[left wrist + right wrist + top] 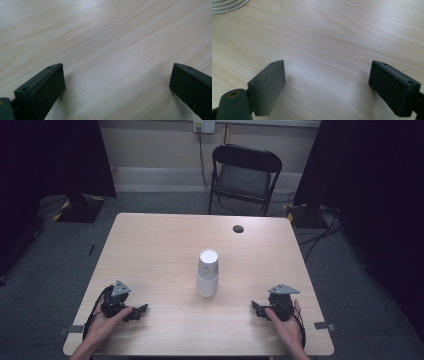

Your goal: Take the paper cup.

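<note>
A stack of white paper cups stands upside down mid-table, between and farther off than both tongs; no print is readable on it. The left gripper and right gripper rest released, jaws wide, near the front edge of the table

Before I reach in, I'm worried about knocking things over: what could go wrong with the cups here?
1. The cups stand upside down in a tall, narrow stack, which looks easy to tip if bumped from one side.
2. Both the left gripper and the right gripper are open and apart from the stack; closing in unevenly could push it across the table rather than grip it.
</note>
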